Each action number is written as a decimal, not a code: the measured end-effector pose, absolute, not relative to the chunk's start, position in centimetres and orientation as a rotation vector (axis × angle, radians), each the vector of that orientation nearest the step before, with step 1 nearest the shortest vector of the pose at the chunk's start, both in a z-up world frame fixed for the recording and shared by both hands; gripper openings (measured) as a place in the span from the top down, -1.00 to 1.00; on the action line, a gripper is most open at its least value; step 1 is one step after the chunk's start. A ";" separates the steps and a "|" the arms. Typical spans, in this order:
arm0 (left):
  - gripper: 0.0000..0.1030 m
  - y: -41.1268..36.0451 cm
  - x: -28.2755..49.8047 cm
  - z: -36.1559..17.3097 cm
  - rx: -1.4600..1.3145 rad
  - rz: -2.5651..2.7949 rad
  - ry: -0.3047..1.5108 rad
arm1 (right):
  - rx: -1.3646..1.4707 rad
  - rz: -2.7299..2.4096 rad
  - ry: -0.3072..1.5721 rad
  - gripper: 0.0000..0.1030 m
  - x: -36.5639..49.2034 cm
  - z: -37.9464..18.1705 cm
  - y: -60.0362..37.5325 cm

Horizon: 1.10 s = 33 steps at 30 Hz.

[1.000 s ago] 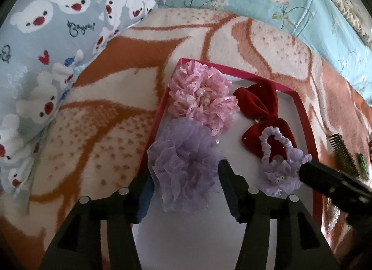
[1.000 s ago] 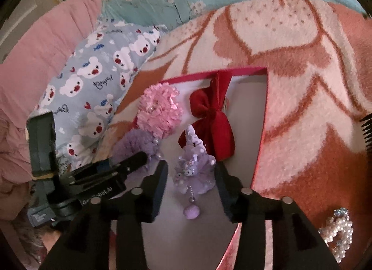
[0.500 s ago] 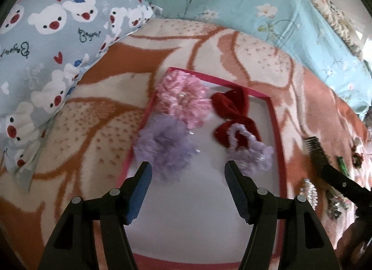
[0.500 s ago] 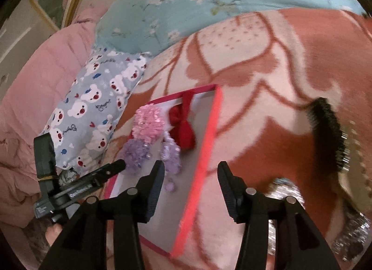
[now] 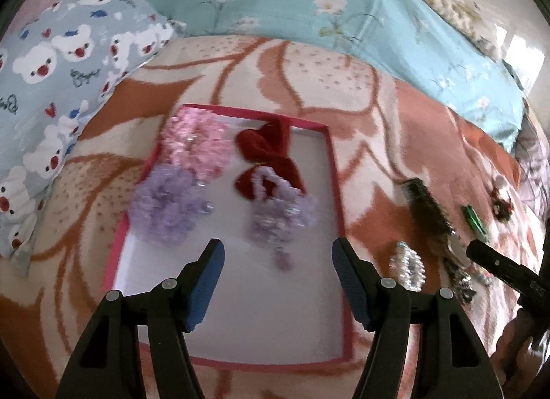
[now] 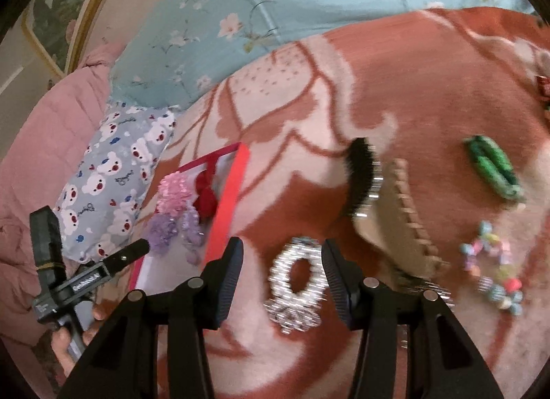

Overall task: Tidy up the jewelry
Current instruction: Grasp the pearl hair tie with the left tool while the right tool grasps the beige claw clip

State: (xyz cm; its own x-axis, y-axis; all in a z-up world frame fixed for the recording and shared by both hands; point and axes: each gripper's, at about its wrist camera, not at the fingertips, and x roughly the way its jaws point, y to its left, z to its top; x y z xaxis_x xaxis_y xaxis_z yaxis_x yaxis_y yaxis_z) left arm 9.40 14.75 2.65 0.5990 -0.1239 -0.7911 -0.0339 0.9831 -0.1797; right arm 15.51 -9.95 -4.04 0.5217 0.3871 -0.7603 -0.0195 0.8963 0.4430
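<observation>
The silver beaded hair tie (image 6: pixel 295 287) lies on the blanket (image 6: pixel 429 82), just right of the red-rimmed tray (image 6: pixel 225 208) and directly between the spread fingers of the right gripper (image 6: pixel 280 270); it looks light and springy, its beads likely slippery and easily snagged, so a pinch across one side of the ring seems the safest hold; the right gripper hovers over it with jaws wide and nothing held; the left gripper (image 5: pixel 277 278), equally wide and empty, hangs above the tray's bare floor near the purple hair tie (image 5: pixel 280 215).
</observation>
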 end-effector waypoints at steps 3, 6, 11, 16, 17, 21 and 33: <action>-0.26 12.7 9.0 2.9 -0.164 -0.093 0.934 | 0.404 0.213 0.999 0.03 14.5 -4.1 -12.1; -0.26 10.9 8.7 2.8 -0.146 -0.131 0.942 | 0.411 0.177 0.996 0.03 13.8 -4.0 -14.0; -0.26 7.5 8.6 2.3 -0.098 -0.190 0.960 | 0.415 0.125 0.989 0.03 13.2 -4.1 -16.5; -0.26 4.8 9.3 0.9 -0.061 -0.224 0.995 | 0.394 0.118 1.008 0.03 13.3 -4.6 -17.2; -0.26 4.4 9.5 0.7 -0.055 -0.229 1.001 | 0.389 0.121 1.014 0.03 13.4 -4.7 -17.2; -0.26 2.7 10.3 -0.4 -0.032 -0.251 1.023 | 0.351 0.144 1.038 -0.12 14.3 -5.2 -16.5; -0.26 0.0 12.6 -4.1 -0.021 -0.276 1.075 | 0.238 0.201 1.110 -0.24 17.6 -7.3 -14.0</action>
